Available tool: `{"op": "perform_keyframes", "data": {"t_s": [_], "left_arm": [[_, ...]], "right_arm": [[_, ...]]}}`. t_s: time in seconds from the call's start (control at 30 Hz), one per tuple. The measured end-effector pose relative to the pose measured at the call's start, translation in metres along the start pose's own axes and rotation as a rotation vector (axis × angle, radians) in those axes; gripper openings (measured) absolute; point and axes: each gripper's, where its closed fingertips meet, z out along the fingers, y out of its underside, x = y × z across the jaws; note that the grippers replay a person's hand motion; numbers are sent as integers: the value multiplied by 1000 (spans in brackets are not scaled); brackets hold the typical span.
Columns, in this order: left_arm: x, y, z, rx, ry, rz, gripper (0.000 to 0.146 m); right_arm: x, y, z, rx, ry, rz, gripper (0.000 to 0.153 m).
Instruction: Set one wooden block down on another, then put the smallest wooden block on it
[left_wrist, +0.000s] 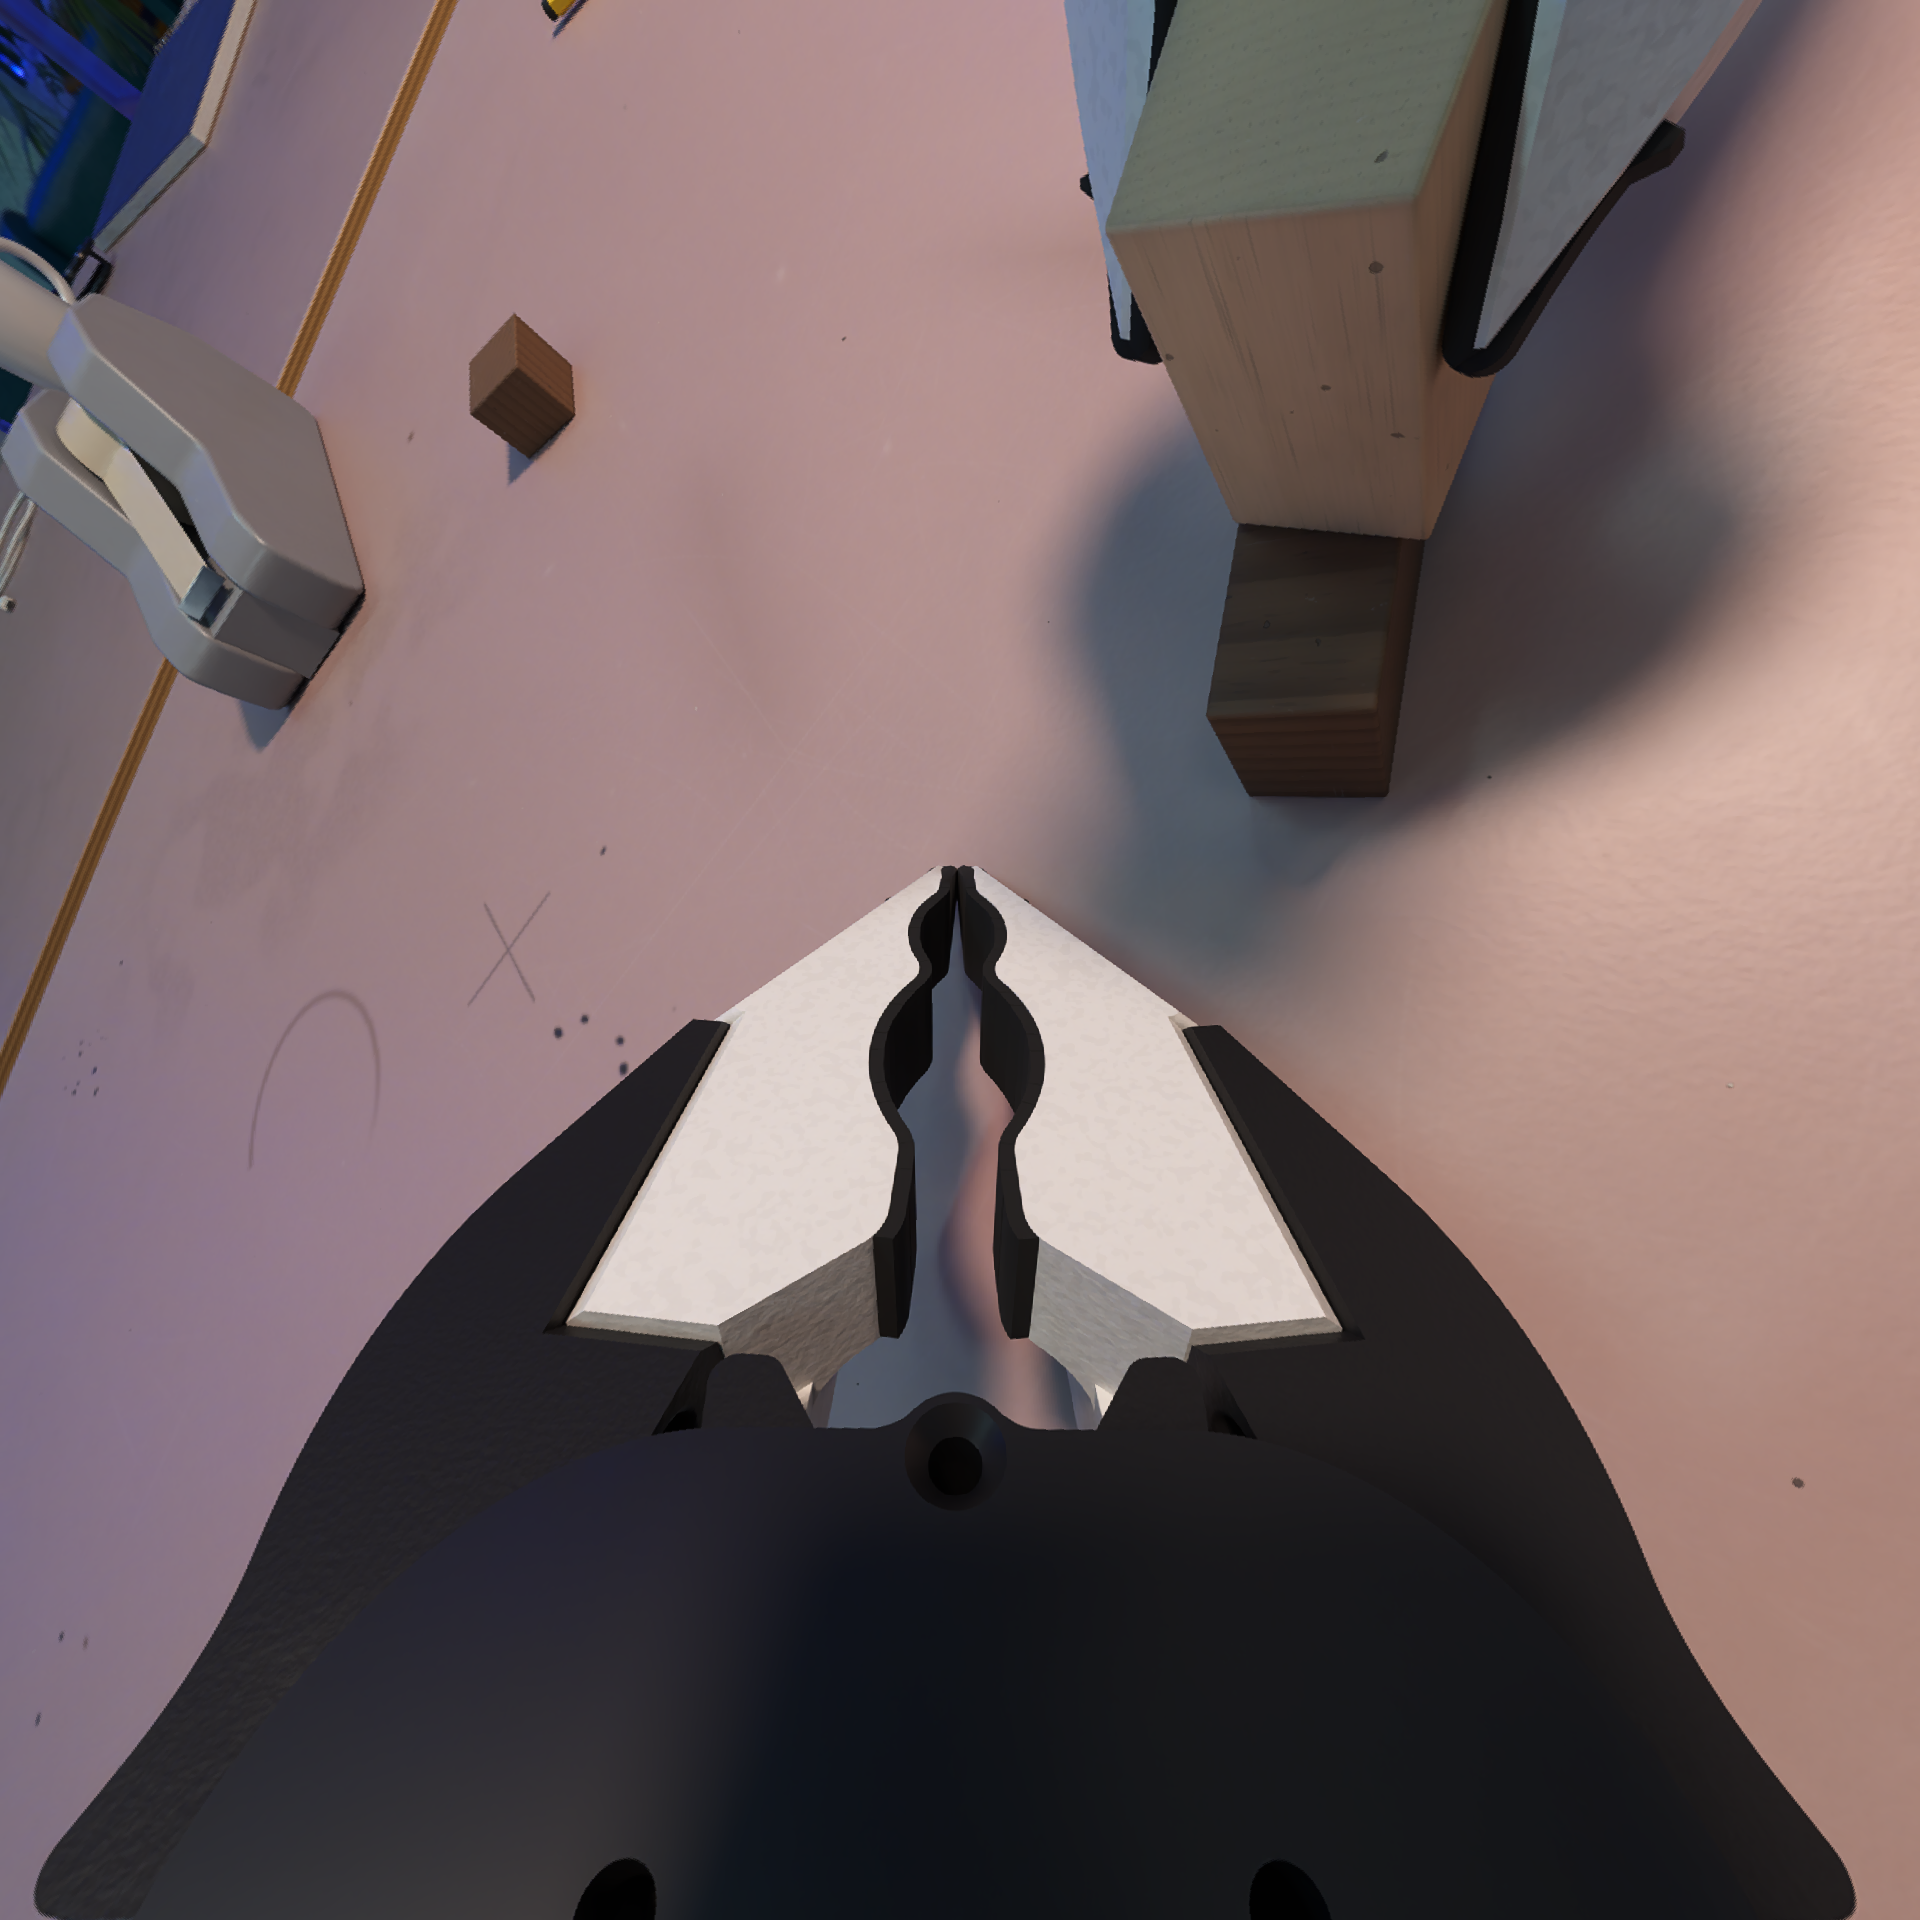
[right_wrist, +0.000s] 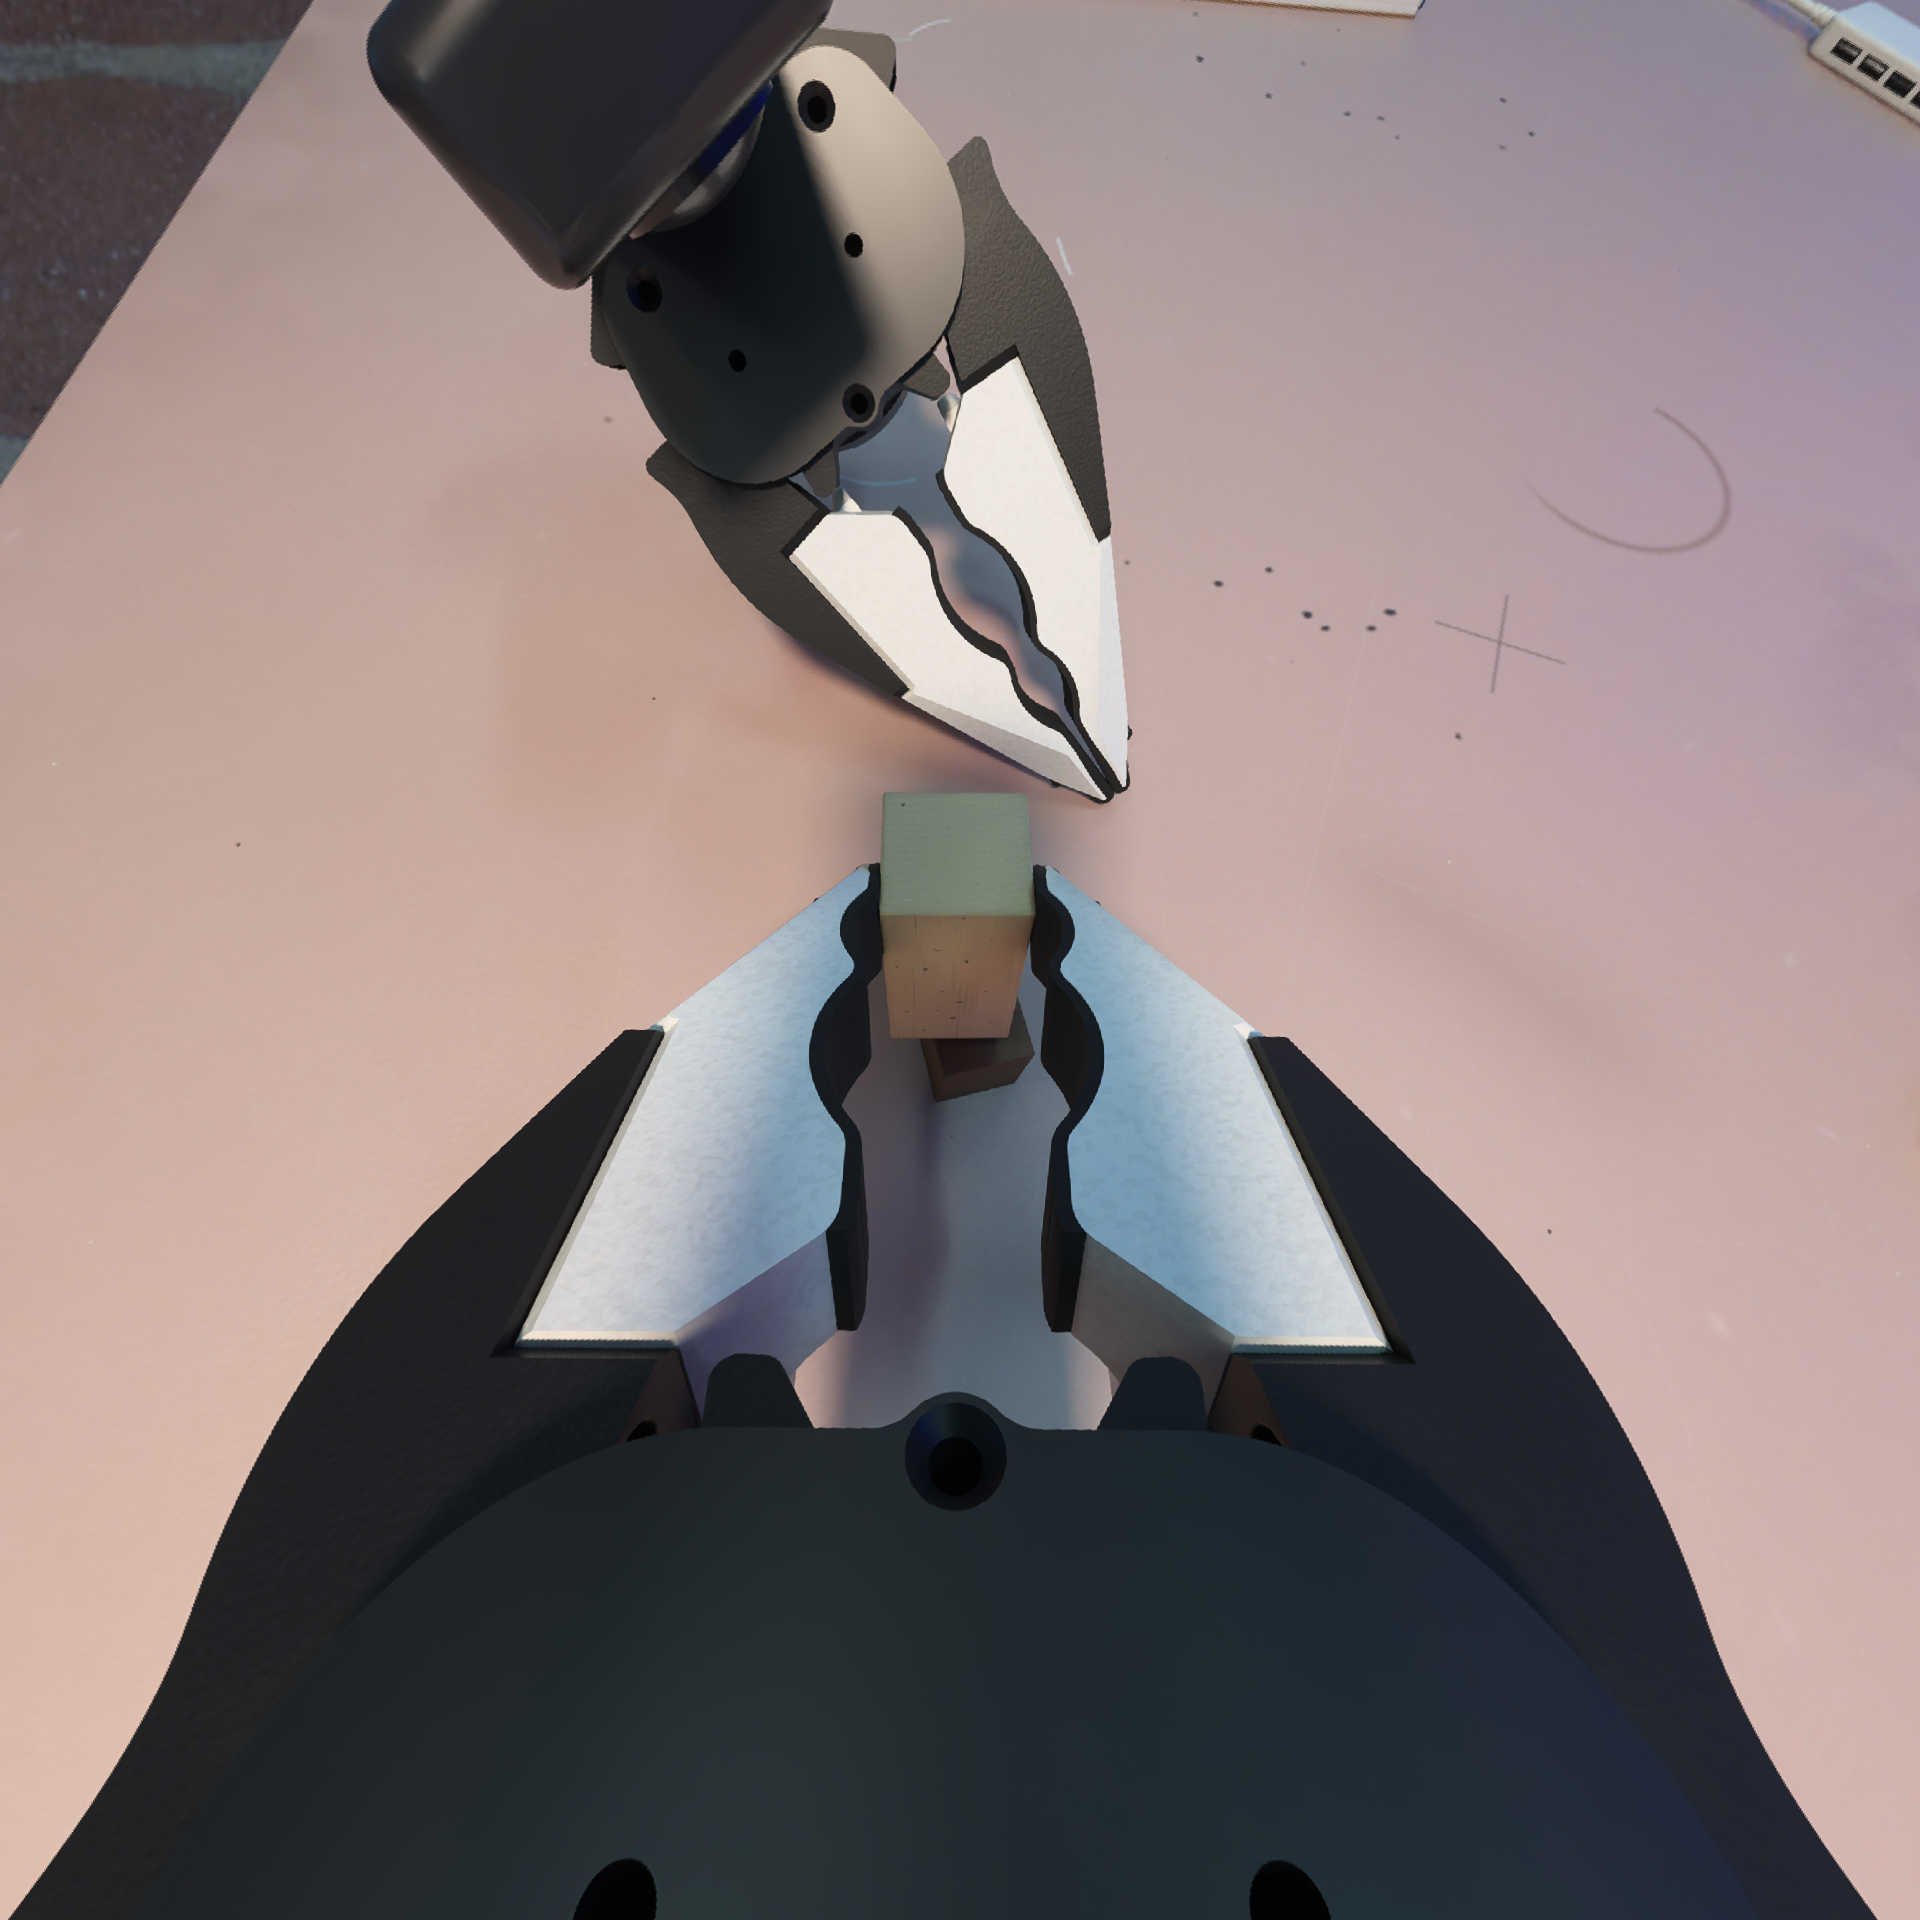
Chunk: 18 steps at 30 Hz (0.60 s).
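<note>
My right gripper (right_wrist: 954, 883) is shut on a light wooden block (right_wrist: 956, 914) and holds it upright. A dark brown block (right_wrist: 971, 1070) stands on the pink table right under it. In the left wrist view the light block (left_wrist: 1299, 260) meets the top of the dark block (left_wrist: 1309, 665); I cannot tell whether its weight rests there. The right gripper's fingers (left_wrist: 1579, 125) flank it. The smallest block, a brown cube (left_wrist: 520, 384), sits alone to the far left. My left gripper (left_wrist: 956, 873) is shut and empty, its tips (right_wrist: 1107, 790) close beside the stack.
A grey clamp (left_wrist: 208, 499) grips the table's left edge (left_wrist: 343, 229). A pencilled X (left_wrist: 509, 945) and an arc (left_wrist: 312, 1070) mark the tabletop. A white power strip (right_wrist: 1870, 52) lies at the far corner.
</note>
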Motion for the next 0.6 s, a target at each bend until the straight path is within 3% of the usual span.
{"op": "perform_keyframes", "data": {"t_s": [0.6], "left_arm": [[0,0,0,0,-1,1,0]], "right_arm": [[-2,-5,0,34,-12,-31,28]]}}
